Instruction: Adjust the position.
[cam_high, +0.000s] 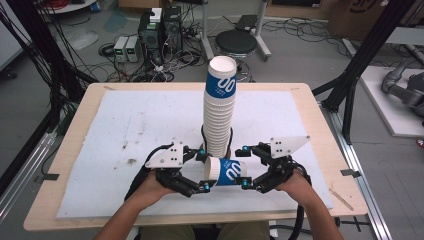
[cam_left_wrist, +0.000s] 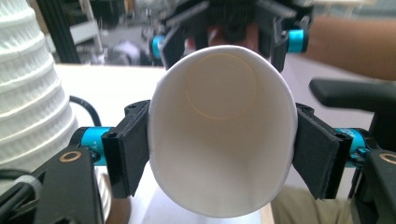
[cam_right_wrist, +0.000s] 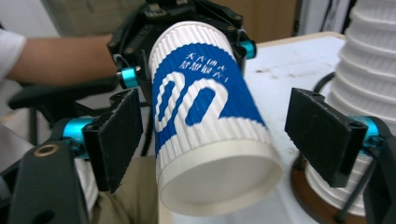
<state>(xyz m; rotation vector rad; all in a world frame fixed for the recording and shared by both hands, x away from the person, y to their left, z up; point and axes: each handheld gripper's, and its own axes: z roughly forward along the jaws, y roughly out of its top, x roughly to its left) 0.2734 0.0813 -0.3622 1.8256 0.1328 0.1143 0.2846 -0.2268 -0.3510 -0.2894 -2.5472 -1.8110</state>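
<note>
Paper cup squeezed in left tool, right tool open

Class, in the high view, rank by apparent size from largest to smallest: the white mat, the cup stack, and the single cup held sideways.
1. white mat
2. cup stack
3. single cup

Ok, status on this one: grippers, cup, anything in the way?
Left gripper clamped on the cup at its rim. Right gripper open around its base, pads clear. Cup stack close behind.
</note>
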